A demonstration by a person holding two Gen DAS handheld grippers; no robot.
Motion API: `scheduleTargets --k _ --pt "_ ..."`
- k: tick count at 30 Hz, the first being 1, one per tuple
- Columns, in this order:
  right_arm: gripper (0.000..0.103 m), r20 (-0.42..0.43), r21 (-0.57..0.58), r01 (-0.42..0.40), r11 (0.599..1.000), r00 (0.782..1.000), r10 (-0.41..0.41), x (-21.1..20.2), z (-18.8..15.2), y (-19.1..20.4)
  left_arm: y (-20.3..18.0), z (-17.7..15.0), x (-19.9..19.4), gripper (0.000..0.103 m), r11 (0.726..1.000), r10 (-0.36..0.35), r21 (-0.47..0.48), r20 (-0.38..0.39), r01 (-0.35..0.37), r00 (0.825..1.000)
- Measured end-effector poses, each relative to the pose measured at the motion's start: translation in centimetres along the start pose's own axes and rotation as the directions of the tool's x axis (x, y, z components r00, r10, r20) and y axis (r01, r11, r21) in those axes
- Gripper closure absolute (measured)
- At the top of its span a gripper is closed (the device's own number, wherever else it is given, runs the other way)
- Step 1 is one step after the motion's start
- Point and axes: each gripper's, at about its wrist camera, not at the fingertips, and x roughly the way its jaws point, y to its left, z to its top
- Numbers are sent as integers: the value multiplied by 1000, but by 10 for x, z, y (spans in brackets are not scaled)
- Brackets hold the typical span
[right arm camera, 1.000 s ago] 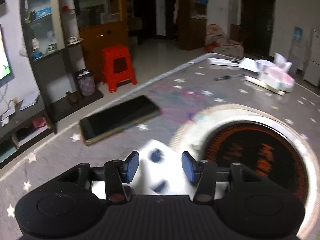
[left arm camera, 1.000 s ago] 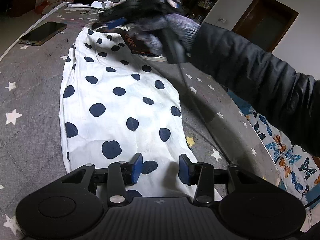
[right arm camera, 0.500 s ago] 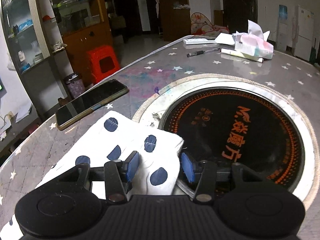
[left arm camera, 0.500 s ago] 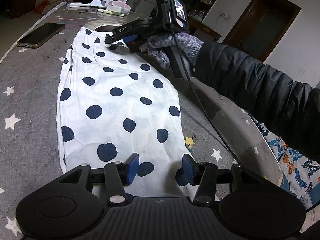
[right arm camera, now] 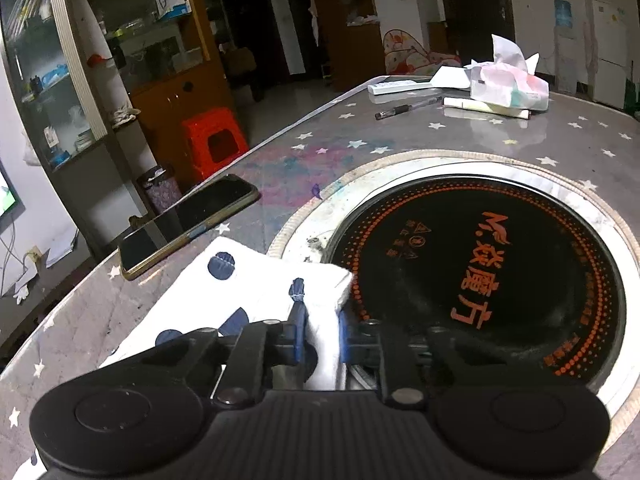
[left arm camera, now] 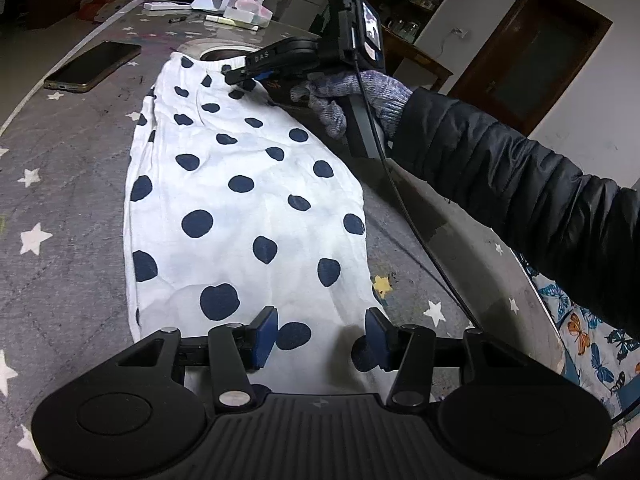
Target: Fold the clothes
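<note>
In the left wrist view, the whole length of the polka-dot garment (left arm camera: 244, 208) is seen, laid flat on the star-patterned counter (left arm camera: 60, 208). The cloth is white with dark navy dots, lightly creased, narrowing toward its far end. The left gripper (left arm camera: 320, 334) is held wide open over the near hem, its blue pads apart with cloth showing between them; nothing is gripped. At the far end, the right gripper (left arm camera: 240, 77) is seen from the side, carried by a hand in a knitted glove (left arm camera: 352, 98) (a dark padded sleeve follows behind it), with its tips at the garment's far right corner. A smartphone (left arm camera: 94, 66) lies to the left of the far end, apart from the cloth.

In the right wrist view, what is hidden from the other side is shown: the right gripper (right arm camera: 322, 340) is closed on a bunched fold of the polka-dot garment (right arm camera: 256, 280), white cloth being pinched between the two blue pads. The corner of the garment is seen to lie at the rim of a round induction cooktop (right arm camera: 480, 272) set into the counter (right arm camera: 400, 140), black with orange lettering. Farther back, a pen (right arm camera: 408, 108), a tissue pack (right arm camera: 508, 88) and a remote control (right arm camera: 400, 87) are seen. The smartphone (right arm camera: 188, 226) lies just left of the cloth.
</note>
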Motion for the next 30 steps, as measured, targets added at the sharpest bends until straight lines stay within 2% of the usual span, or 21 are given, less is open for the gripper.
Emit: scheduleTargets --k 9,16,23,30 --pt "95 53 -24 -19 1000 998 21 -28 10 18 4 -5 -18 48 999 41 -19 22 -41 999" --pt "96 97 -71 -40 997 994 47 -64 10 43 11 -17 -37 48 994 104 -47 38 -102 994" --pt "96 132 -105 -89 990 986 102 -115 -3 71 8 -33 -52 42 990 130 -52 44 -127 991" --pt "96 139 -116 -170 979 973 185 -172 -31 99 7 -52 -62 39 984 170 -68 30 -168 985"
